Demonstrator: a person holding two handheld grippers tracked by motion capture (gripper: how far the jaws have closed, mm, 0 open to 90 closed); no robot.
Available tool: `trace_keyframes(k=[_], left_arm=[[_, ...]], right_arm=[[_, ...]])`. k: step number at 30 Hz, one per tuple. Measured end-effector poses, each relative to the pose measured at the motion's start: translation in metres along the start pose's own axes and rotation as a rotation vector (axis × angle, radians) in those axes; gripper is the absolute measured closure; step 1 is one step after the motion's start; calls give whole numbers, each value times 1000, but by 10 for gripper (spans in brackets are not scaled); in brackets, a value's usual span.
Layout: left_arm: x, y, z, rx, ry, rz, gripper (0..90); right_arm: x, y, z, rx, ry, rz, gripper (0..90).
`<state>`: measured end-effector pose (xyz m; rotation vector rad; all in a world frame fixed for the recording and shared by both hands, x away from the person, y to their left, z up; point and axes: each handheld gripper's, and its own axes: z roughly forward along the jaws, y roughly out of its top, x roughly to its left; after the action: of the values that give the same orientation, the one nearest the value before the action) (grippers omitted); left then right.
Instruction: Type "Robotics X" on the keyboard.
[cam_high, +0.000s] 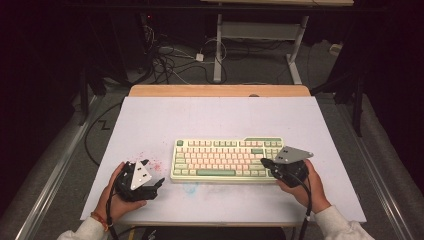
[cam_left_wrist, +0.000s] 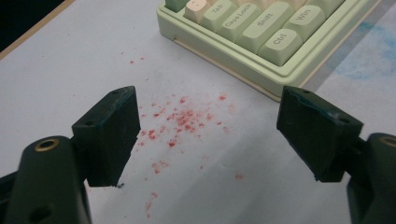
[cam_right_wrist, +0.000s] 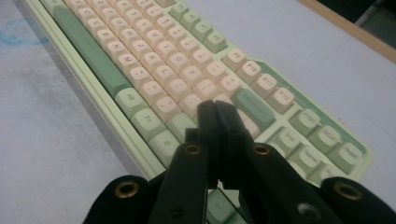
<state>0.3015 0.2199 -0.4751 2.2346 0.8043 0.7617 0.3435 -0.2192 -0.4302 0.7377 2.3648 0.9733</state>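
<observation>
A green-and-cream keyboard (cam_high: 227, 160) lies at the middle of the white table (cam_high: 210, 115), long side toward the person. The right gripper (cam_high: 265, 162) sits at the keyboard's 3 o'clock end, its jaws pressed together with nothing between them, tips poised over the keys at that end (cam_right_wrist: 215, 109). The left gripper (cam_high: 159, 182) rests on the table at the keyboard's 8 o'clock, just off its corner (cam_left_wrist: 275, 84), jaws spread wide and empty over a scatter of red specks (cam_left_wrist: 180, 119).
</observation>
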Motion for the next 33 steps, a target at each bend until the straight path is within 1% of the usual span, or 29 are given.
trace_keyframes(k=[3,9,13,15,18,19,21,22,23,25,26,27,28,29,30,32,33], left_arm=[[0,-1,0,-1,-3,-1,201],[0,-1,-1,-1,-8,1,201],[0,-1,-2,-4,-11,2,201],[1,-1,-2,-6,-15,1,201],[0,-1,-3,-13,-20,-3,228],[0,-1,-3,-13,-20,-3,246],[1,0,-6,-23,-30,-13,325],[2,0,-7,-29,-43,-20,351],[2,1,-8,-34,-63,-24,400],[2,2,-9,-35,-69,-28,529],[3,3,-9,-35,-72,-37,599],[5,6,-10,-33,-106,-56,659],[6,7,-9,-28,-113,-61,714],[7,8,-9,-25,-132,-67,765],[7,9,-9,-23,-147,-70,809],[7,12,-8,-15,-161,-71,865],[7,14,-7,-13,-167,-72,874]], right_arm=[[3,3,10,19,16,-19,900],[3,1,25,54,27,-24,900],[2,-2,30,69,24,-18,900],[1,-4,31,67,25,-6,900],[1,-6,33,78,28,-6,900],[2,-8,33,68,26,-4,900],[2,-8,33,65,28,-4,900],[2,-8,33,64,28,-3,900],[2,-9,33,61,27,0,900],[2,-9,33,59,24,4,900],[3,-10,33,57,22,4,900],[3,-10,33,54,20,4,900],[3,-10,33,52,18,6,900],[3,-10,33,50,17,5,900],[4,-11,33,49,16,2,900],[4,-11,33,49,12,2,900],[4,-11,33,48,11,4,900]])
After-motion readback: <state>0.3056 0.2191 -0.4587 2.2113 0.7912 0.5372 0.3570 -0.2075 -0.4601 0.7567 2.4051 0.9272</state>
